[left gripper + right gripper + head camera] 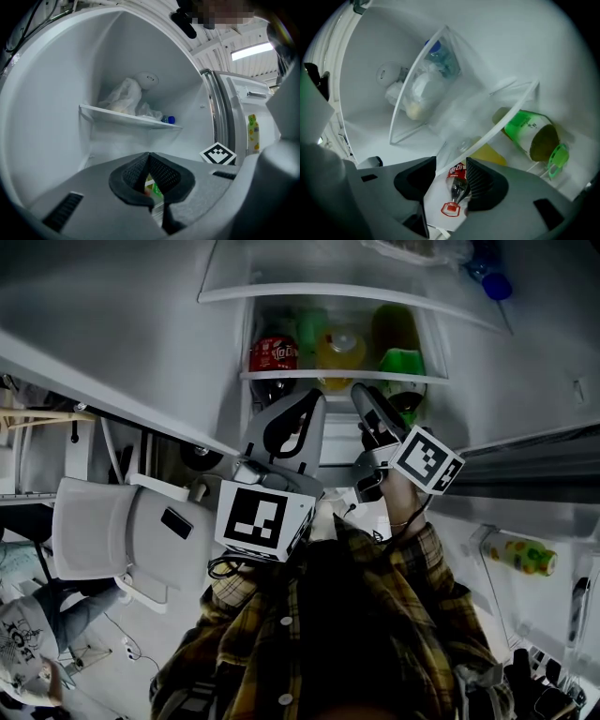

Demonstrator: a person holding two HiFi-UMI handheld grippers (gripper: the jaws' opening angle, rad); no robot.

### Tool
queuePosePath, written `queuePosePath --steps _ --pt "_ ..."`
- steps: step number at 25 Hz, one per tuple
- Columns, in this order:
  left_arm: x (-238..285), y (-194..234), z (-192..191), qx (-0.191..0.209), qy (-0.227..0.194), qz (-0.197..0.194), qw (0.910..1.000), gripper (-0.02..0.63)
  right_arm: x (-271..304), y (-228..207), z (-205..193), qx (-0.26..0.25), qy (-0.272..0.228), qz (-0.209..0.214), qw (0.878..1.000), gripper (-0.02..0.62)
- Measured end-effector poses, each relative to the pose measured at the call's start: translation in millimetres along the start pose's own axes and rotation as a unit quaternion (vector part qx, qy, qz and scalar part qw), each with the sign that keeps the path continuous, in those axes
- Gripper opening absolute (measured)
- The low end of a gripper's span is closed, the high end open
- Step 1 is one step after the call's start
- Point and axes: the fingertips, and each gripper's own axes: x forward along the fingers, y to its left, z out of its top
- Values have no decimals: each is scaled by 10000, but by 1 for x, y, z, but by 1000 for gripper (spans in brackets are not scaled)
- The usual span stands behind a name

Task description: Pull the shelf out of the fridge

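The lower shelf (337, 376) sits in the open fridge (51, 108), about midway up the compartment. It looks like a clear pane with a white rim, so it is probably stiff, smooth to the pads and liable to crack if twisted or dropped. It is also loaded: a red-labelled cola bottle (273, 352), a yellow bottle (339, 348) and a green-labelled bottle (529, 133) lie on it. That makes at least three, though a further green shape behind them is too unclear to count. With that load it should feel heavy, and the round bottles would likely roll if the pane tips. The front rim is the sensible place to grip, with the pull kept level and a second hold ready further along the rim. The right tongs (451, 164) stand wide apart and rolled to one side, right at that front rim, which runs into the gap between the pads without being pinched. The left tongs (149, 157) have their pads together on nothing, held just beside the right ones. There are two shelves in all. The upper shelf (309, 292) carries one plastic bag (124, 96) and one blue-capped bottle (492, 282). One more bottle with a yellow label (522, 555) rests in the door rack.
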Motion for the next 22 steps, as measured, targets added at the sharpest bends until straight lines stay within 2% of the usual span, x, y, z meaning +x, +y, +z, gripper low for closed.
queuePosePath --steps 4,10,15,22 --pt "1 0 -2 39 61 32 10000 3 9 -18 -2 711 -97 -77 9974 215" --pt "2 2 -4 55 79 90 9999 3 27 -22 -3 1345 -122 96 9908 218" --pt "4 0 3 30 -138 165 9998 3 44 -21 -1 1766 -171 197 9839 218" --pt "0 2 2 70 -104 258 9996 3 57 -28 17 2201 -485 194 9741 215"
